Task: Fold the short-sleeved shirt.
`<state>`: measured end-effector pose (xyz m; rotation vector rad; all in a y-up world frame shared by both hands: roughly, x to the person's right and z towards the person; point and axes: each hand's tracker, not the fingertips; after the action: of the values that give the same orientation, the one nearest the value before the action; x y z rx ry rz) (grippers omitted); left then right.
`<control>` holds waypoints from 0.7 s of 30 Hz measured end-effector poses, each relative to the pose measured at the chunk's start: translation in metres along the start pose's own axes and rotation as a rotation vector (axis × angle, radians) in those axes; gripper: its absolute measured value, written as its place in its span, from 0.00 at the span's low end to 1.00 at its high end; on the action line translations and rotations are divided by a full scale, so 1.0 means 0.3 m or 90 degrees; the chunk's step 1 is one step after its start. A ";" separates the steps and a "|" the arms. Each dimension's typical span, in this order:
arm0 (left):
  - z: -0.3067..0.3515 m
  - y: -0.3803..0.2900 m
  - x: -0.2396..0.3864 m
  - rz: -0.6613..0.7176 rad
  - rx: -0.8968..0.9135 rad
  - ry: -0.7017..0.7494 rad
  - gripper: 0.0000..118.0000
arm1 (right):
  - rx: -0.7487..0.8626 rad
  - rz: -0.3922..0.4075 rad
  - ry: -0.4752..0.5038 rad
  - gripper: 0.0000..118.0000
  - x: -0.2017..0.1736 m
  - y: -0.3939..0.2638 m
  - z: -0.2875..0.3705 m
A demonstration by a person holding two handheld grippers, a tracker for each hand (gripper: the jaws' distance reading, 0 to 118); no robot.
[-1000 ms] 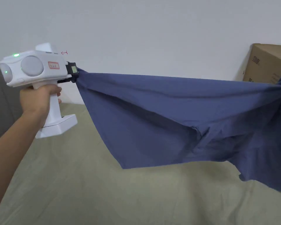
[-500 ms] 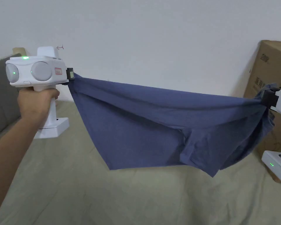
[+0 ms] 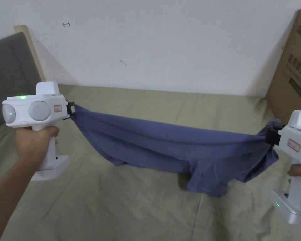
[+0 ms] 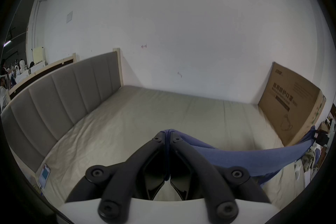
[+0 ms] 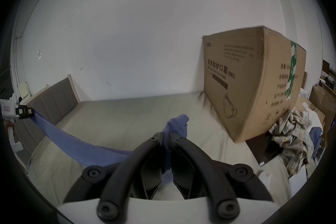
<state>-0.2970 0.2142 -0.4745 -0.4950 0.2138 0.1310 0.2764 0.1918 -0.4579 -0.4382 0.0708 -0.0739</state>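
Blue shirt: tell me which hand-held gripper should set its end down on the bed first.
Right, probably. The blue shirt sags lowest near the right hand-held gripper, where its hanging part seems to touch the bed. The left hand-held gripper holds its end higher, clear of the sheet.

A bedroom used for storage.
We see a bed point(image 3: 131, 200) with padded headboard point(image 4: 60, 100), a cardboard box point(image 5: 254, 82) and piled clothes point(image 5: 294, 138).
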 end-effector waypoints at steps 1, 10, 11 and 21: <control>0.003 -0.043 -0.015 -0.005 -0.008 -0.001 0.01 | -0.007 -0.002 0.000 0.04 0.003 -0.033 0.017; 0.272 -0.449 -0.101 -0.021 -0.077 -0.016 0.01 | -0.067 -0.035 -0.008 0.04 0.053 -0.309 0.262; 0.301 -0.493 -0.112 -0.019 -0.091 -0.019 0.01 | -0.073 -0.038 -0.009 0.04 0.059 -0.341 0.295; 0.551 -0.846 -0.187 -0.037 -0.167 -0.001 0.01 | -0.144 -0.069 -0.013 0.04 0.092 -0.644 0.551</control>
<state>-0.2784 0.0689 -0.2036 -0.7612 0.1809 0.1033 0.3070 0.0845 -0.2277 -0.6695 0.0349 -0.1696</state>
